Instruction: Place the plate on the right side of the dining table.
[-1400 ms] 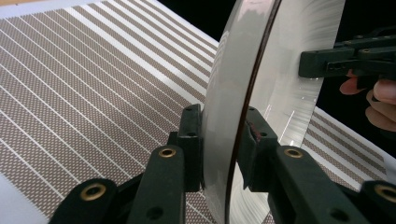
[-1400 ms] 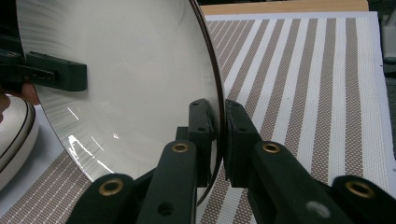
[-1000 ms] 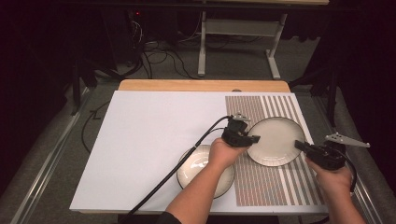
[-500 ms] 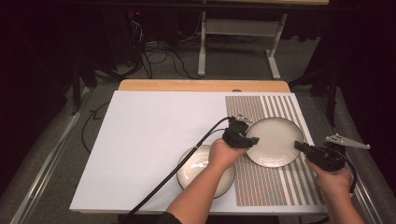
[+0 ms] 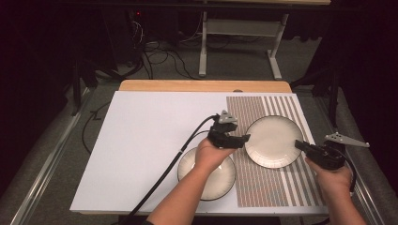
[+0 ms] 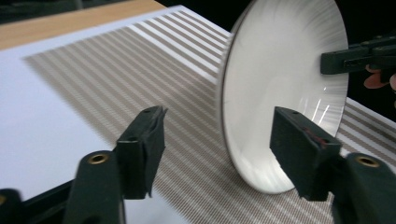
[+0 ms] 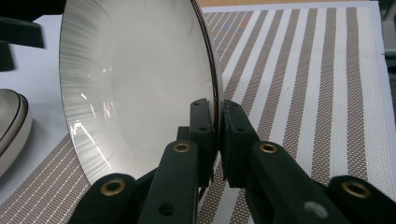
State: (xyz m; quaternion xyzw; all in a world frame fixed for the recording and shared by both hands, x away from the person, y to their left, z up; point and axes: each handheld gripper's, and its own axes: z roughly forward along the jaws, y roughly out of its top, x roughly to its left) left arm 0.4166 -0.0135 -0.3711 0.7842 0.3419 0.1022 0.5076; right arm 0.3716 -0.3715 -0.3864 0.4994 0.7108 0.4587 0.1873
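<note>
A white plate with a dark rim [image 5: 273, 141] lies over the striped mat [image 5: 277, 187]. My right gripper [image 5: 299, 144] is shut on its right rim, and in the right gripper view both jaws clamp that rim [image 7: 217, 109] of the plate [image 7: 140, 79]. My left gripper [image 5: 245, 138] sits at the plate's left edge. Its jaws have just been opening. In the left gripper view they [image 6: 219, 135] stand apart with the plate's [image 6: 280, 70] rim between them, untouched. The right gripper's jaws [image 6: 327, 63] show on the far rim.
A second, similar plate [image 5: 220, 180] rests on the white board [image 5: 141, 140] under my left forearm, and its edge [image 7: 11, 126] appears at the left of the right gripper view. A black cable [image 5: 164, 173] trails across the board. A wooden strip [image 5: 202, 86] borders the far side.
The left gripper's jaws have opened and let go of the plate's left rim, and the hand has drawn slightly left. The right gripper and the plate stay where they were.
</note>
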